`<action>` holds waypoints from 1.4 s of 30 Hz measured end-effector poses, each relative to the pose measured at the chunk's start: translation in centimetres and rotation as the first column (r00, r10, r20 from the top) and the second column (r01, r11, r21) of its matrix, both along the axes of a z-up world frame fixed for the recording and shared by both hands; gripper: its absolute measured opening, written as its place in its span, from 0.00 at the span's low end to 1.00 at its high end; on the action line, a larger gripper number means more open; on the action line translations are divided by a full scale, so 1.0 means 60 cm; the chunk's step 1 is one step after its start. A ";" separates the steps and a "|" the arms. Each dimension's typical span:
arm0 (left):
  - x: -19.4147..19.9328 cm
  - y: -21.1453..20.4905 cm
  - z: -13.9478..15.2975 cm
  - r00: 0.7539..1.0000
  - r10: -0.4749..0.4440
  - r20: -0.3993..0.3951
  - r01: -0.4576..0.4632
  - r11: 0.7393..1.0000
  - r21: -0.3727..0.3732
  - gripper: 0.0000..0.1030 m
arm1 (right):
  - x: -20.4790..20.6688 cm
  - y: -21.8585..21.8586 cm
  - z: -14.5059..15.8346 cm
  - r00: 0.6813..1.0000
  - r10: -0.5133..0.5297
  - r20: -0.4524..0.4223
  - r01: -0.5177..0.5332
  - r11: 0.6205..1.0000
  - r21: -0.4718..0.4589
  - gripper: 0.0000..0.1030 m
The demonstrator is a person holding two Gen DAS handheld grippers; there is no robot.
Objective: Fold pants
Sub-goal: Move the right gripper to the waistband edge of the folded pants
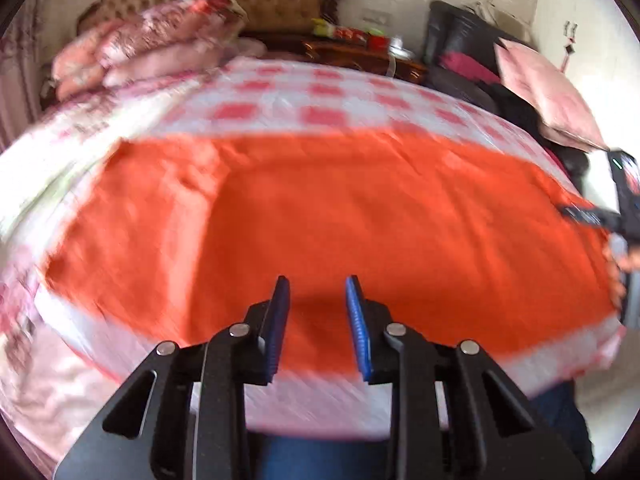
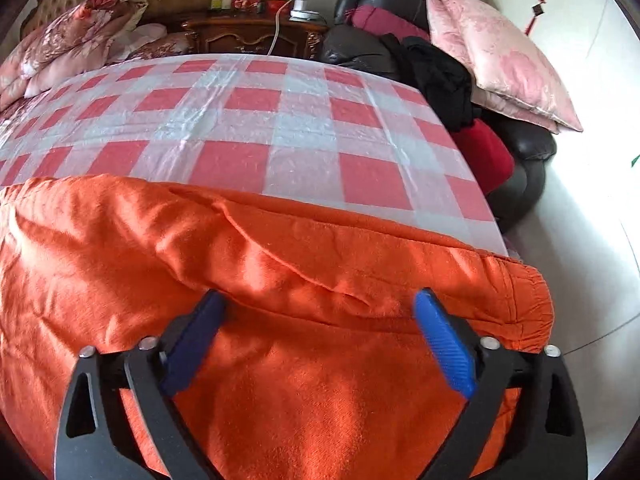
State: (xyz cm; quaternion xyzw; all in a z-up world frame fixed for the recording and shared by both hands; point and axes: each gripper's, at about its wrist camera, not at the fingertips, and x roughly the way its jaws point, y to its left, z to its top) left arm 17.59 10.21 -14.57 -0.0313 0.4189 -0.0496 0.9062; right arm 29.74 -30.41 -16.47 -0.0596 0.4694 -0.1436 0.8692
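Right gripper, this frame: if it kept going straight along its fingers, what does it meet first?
Most likely the orange pants: the open right gripper straddles a raised fold of the cloth directly ahead. Beyond that lies the checkered sheet. The gap to the fold is unclear.

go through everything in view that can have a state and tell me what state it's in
Orange fabric pants: spread flat on the bed, wrinkled, waistband at the right edge.
Red-and-white checked plastic sheet: spread over the bed, creased.
Left gripper: open, empty, above the pants.
Right gripper: open wide, over the pants.

Black angular gripper frames, silver round screws, ribbed blue jaws
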 end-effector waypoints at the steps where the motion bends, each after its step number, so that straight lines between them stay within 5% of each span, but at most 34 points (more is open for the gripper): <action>1: 0.019 0.008 0.005 1.000 -0.010 0.017 0.010 1.000 0.018 0.28 | -0.002 0.000 0.000 1.000 -0.006 0.004 0.006 1.000 0.000 0.93; 6: 0.122 0.072 0.028 0.999 -0.017 0.044 0.016 0.999 0.035 0.28 | -0.003 0.008 -0.003 1.000 -0.005 0.022 0.006 0.999 -0.040 0.93; 8: 0.161 0.106 0.019 1.000 0.003 0.023 -0.003 1.000 0.010 0.28 | -0.005 0.008 -0.003 1.000 -0.008 0.024 0.009 0.999 -0.043 0.94; 11: 0.210 0.125 -0.016 0.997 -0.052 -0.055 0.057 0.994 0.088 0.24 | -0.004 0.006 -0.004 1.000 -0.011 0.024 0.012 0.999 -0.036 0.95; 13: 0.222 0.166 -0.015 0.999 0.013 -0.041 -0.010 0.997 0.082 0.23 | -0.004 0.002 -0.004 1.000 -0.013 0.022 0.013 1.000 -0.021 0.95; 17: 0.218 0.241 -0.010 0.988 0.147 -0.042 -0.146 0.989 0.031 0.20 | -0.003 -0.002 -0.005 1.000 -0.016 0.023 0.016 1.000 0.000 0.95; 19: 0.205 0.237 0.000 0.995 0.101 -0.013 -0.101 0.995 -0.017 0.20 | -0.004 0.002 -0.005 1.000 -0.014 0.026 0.015 1.000 -0.017 0.95; 24: 0.227 0.168 -0.010 0.998 -0.047 -0.038 0.048 0.998 0.046 0.20 | -0.006 0.019 -0.004 0.999 -0.005 0.034 0.008 0.996 -0.091 0.95; 34: 0.197 0.221 -0.019 0.995 0.095 -0.018 -0.094 0.992 0.084 0.20 | -0.005 0.013 -0.003 0.999 -0.015 0.033 0.017 0.997 -0.079 0.95; 35: 0.192 0.227 -0.020 0.994 0.106 -0.006 -0.106 0.993 0.054 0.20 | -0.007 0.020 0.003 0.998 -0.045 0.039 0.051 0.988 -0.148 0.95; 37: 0.191 0.236 -0.017 0.992 0.129 -0.004 -0.129 0.990 0.053 0.24 | -0.016 0.055 0.032 0.997 -0.016 0.070 0.032 0.971 -0.236 0.72; 40: 0.167 0.237 0.018 0.990 0.132 0.045 -0.133 0.991 0.025 0.24 | -0.016 0.150 0.092 0.985 0.148 0.092 -0.139 0.986 -0.094 0.70; 42: 0.147 0.228 0.028 0.992 0.122 0.031 -0.121 0.992 -0.017 0.24 | 0.007 0.246 0.105 0.950 0.305 0.071 -0.310 0.948 0.075 0.63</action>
